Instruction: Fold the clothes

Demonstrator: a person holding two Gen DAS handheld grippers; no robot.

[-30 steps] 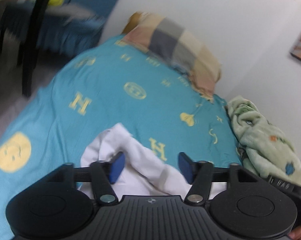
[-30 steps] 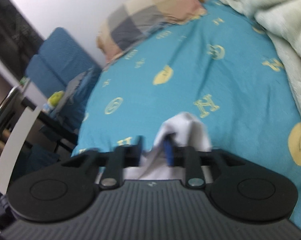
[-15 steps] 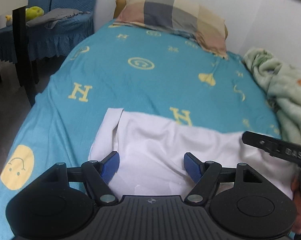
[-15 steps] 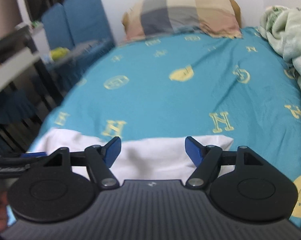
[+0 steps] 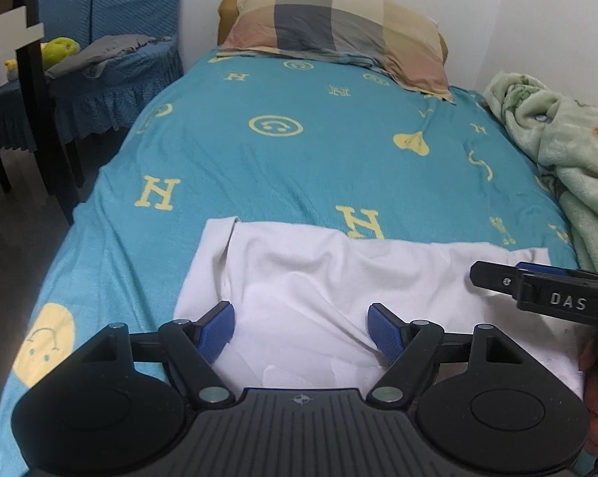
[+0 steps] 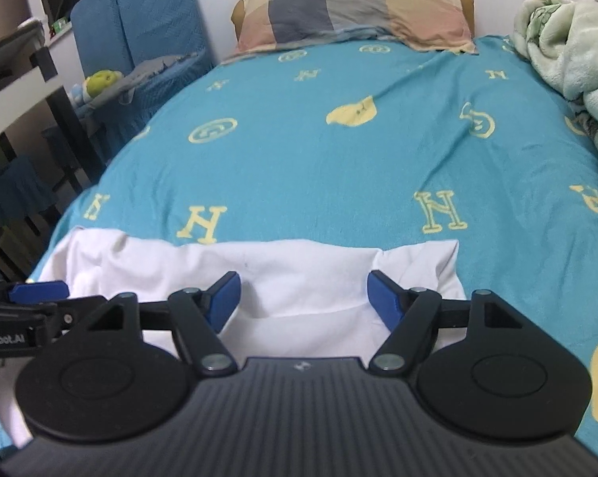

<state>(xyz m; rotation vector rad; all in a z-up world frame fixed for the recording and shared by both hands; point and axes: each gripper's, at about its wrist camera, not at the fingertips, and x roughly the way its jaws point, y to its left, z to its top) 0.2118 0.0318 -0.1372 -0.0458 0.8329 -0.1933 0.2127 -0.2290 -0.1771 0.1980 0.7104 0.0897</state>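
Observation:
A white garment (image 5: 322, 282) lies spread flat across the near end of the blue bed, its far edge folded over; it also shows in the right wrist view (image 6: 299, 274). My left gripper (image 5: 300, 328) is open and empty, just above the garment's left half. My right gripper (image 6: 302, 296) is open and empty, above the garment's right half. The right gripper shows at the right edge of the left wrist view (image 5: 537, 290). The left gripper shows at the left edge of the right wrist view (image 6: 36, 298).
The bed has a blue sheet (image 5: 299, 151) with yellow prints. A checked pillow (image 5: 338, 28) lies at its head. A green blanket (image 5: 569, 147) is heaped along the right side. A blue-covered chair (image 5: 112, 63) and a dark table leg (image 5: 44, 119) stand left.
Both grippers swung level and pulled back. The right gripper let go of the white garment and opened. The garment went from bunched up to spread flat on the bed.

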